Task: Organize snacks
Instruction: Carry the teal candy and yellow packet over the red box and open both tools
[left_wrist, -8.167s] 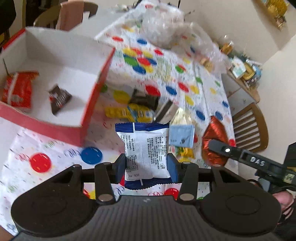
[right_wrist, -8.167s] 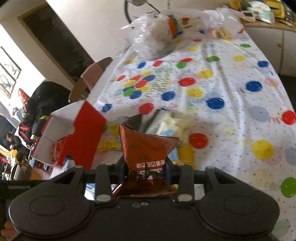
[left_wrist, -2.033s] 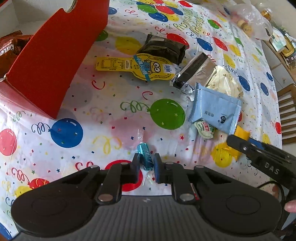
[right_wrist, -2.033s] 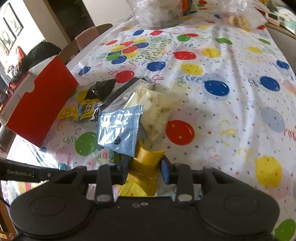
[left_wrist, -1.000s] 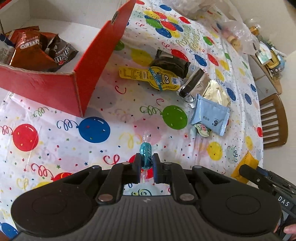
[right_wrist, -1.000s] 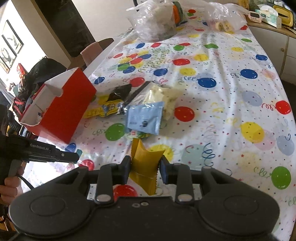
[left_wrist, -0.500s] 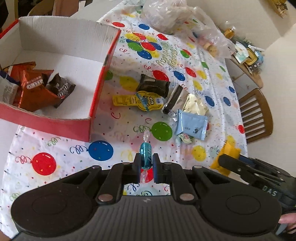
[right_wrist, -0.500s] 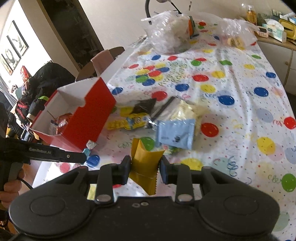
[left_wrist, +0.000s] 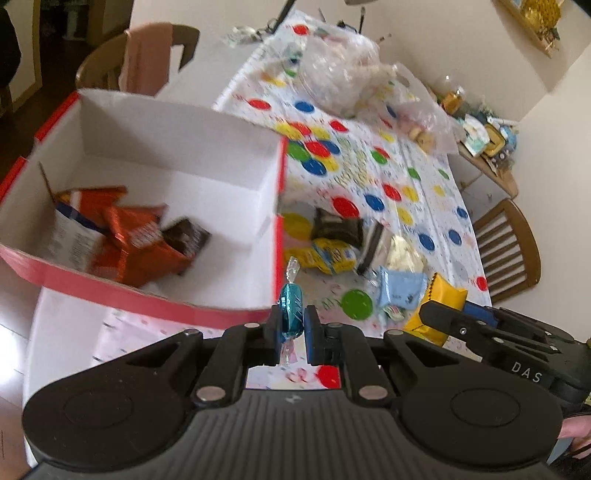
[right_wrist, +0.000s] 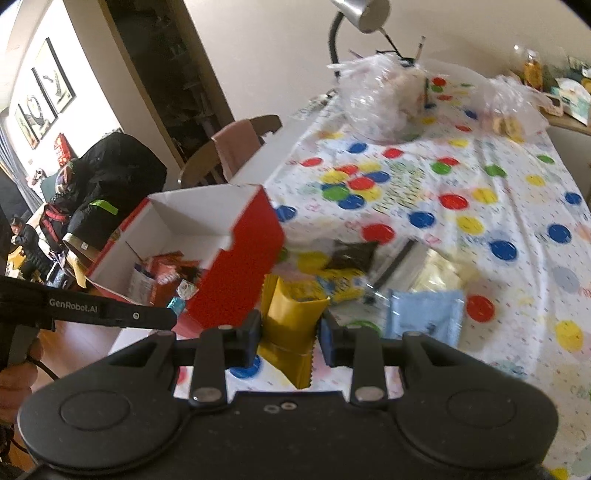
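Left claw (left_wrist: 290, 325) pinching a blue candy (left_wrist: 291, 306), right claw (right_wrist: 289, 332) pinching a yellow packet (right_wrist: 291, 314); slim grip risks dropping candy short of the red box (left_wrist: 147, 295).

Box: the open red cardboard box with white inside (left_wrist: 280, 192) sits at the table's left edge on the balloon-print tablecloth (left_wrist: 413, 173).
In box: orange foil snack bags (left_wrist: 129, 236) and a dark brown candy packet (left_wrist: 188, 240) lie against its left end.
Right of box: a loose cluster on the cloth, with a black wrapper (left_wrist: 336, 227) farthest, a yellow cartoon-print pouch (left_wrist: 328, 254) before it, and a pale blue sachet (left_wrist: 400, 290) nearest.
Behind: crumpled clear plastic bags (left_wrist: 340, 74) at the far end.
Right of table: a wooden slat-back chair (left_wrist: 506, 251).
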